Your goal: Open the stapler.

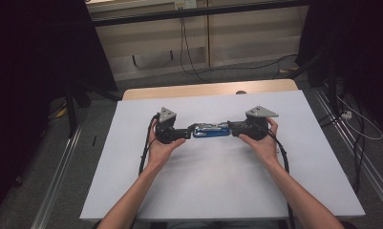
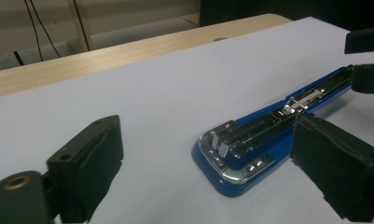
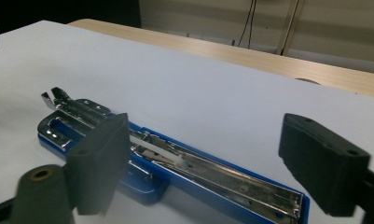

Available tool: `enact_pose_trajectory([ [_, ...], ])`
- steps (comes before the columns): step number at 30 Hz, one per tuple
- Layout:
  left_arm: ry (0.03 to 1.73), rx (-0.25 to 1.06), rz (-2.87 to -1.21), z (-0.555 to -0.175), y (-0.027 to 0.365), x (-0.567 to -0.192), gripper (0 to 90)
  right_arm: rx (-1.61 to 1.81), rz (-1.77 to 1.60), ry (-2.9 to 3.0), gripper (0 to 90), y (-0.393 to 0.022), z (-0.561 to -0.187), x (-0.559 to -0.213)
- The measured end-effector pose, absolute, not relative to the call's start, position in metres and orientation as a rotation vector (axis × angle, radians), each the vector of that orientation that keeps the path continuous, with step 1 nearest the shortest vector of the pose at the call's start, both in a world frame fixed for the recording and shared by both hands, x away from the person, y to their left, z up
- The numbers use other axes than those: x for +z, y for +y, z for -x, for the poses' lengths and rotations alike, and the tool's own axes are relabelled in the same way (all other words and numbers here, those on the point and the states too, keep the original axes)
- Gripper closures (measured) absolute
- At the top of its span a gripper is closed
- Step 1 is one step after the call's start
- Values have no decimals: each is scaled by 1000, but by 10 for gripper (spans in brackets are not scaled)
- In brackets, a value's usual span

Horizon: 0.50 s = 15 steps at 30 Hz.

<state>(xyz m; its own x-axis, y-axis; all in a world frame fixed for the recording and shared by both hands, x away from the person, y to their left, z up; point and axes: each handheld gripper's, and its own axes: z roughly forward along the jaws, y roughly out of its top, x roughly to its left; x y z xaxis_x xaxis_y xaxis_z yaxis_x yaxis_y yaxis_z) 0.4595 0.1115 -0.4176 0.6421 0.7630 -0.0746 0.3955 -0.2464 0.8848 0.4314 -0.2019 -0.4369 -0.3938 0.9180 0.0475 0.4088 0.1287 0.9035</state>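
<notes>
On wooden table (image 1: 208, 89), white sheet (image 1: 218, 181), dim room

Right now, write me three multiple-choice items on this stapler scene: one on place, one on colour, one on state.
1. Where does the stapler lie?
A. On the white sheet, between the two hand-held grippers
B. On the floor beside the table
C. On the bare wooden strip at the far edge

2. What colour is the stapler's body?
A. Red
B. Blue
C. Yellow

3. How do the jaws of the left hand-held gripper and the right hand-held gripper stand?
A. Both clamped on the stapler
B. One clamped, one apart
C. Both apart, pads off the stapler

Key: 1 A, the high view shows it mid-sheet between both hands; 2 B, blue plastic around the chrome rail; 3 C, each gripper view shows wide gaps and nothing pressed.
</notes>
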Motion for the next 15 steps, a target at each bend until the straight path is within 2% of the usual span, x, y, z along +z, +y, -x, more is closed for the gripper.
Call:
enact_pose_trajectory([
  [2, 912, 471, -1862, -457, 116, -417, 52, 1235, -1268, 1873, 122, -202, -430, -436],
  [9, 948, 458, -1826, -448, 129, -417, 46, 1233, -1256, 1866, 65, -209, -423, -433],
  [15, 912, 514, -1830, -432, 142, -417, 46, 1245, -1259, 1847, 64, -218, -414, -430],
])
